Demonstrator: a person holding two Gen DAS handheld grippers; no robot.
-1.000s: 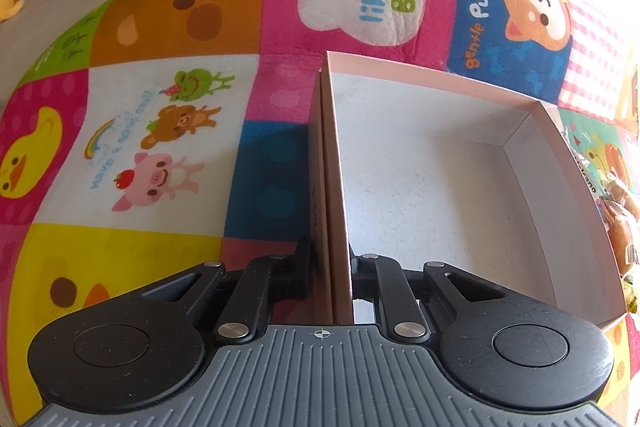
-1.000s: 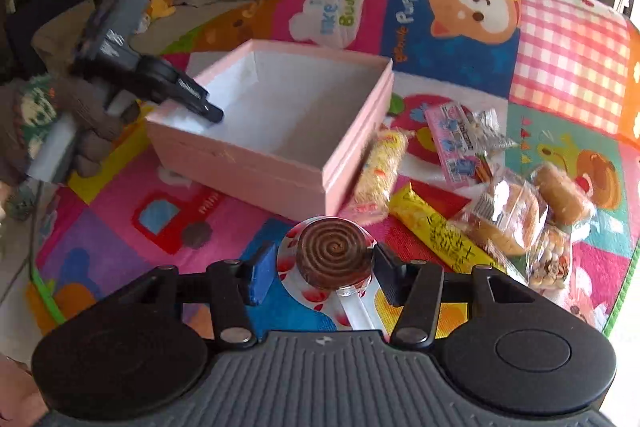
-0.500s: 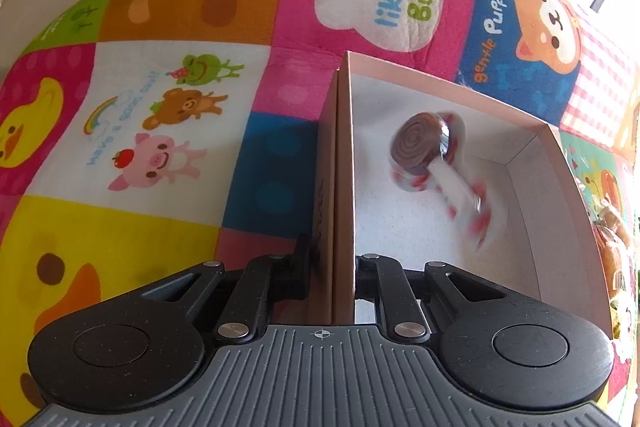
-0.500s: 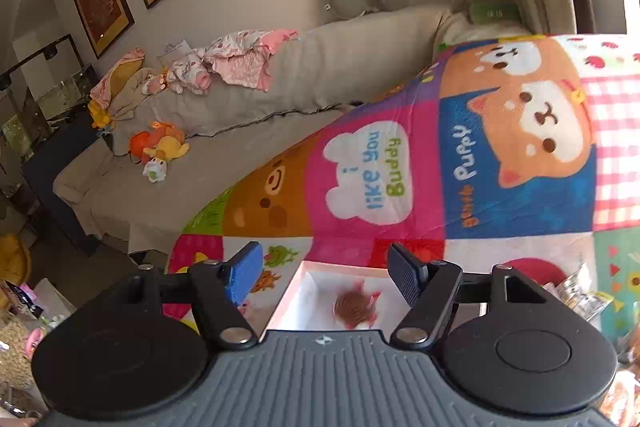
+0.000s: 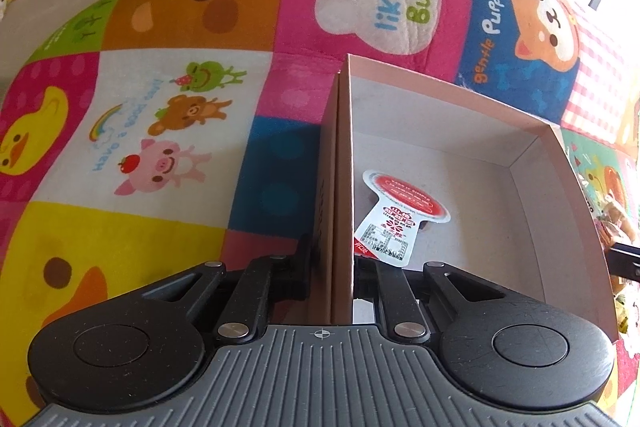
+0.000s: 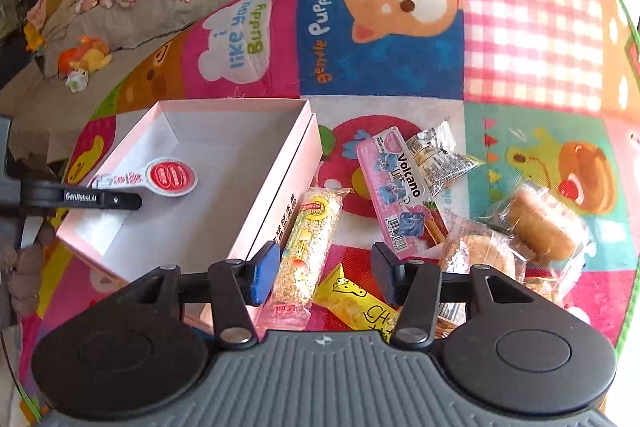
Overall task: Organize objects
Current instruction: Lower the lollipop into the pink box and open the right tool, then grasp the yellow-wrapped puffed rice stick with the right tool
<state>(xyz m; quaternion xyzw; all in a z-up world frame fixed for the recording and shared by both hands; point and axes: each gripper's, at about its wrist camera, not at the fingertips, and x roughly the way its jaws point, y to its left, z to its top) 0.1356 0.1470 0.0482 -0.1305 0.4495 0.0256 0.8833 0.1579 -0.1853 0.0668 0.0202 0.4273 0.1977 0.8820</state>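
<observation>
A pink box point(image 6: 280, 163) stands open on the patchwork mat. My left gripper point(image 5: 332, 255) is shut on the box's near wall point(image 5: 340, 187); it also shows in the right wrist view point(image 6: 100, 199). A wrapped lollipop point(image 5: 400, 215) lies face down inside the box, also seen in the right wrist view point(image 6: 168, 177). My right gripper point(image 6: 324, 273) is open and empty, above a sesame snack bar point(image 6: 310, 247) and a yellow cheese stick pack point(image 6: 360, 303) beside the box.
More snacks lie right of the box: a pink Volcano pack point(image 6: 400, 187), a silver packet point(image 6: 440, 157), wrapped buns point(image 6: 540, 223). A grey sofa point(image 6: 160, 7) with clothes and plush toys point(image 6: 84, 57) stands behind the mat.
My right gripper opened and dropped the lollipop into the box, then swung back down over the snacks. The lollipop now lies still, face down. My left gripper kept its hold on the wall.
</observation>
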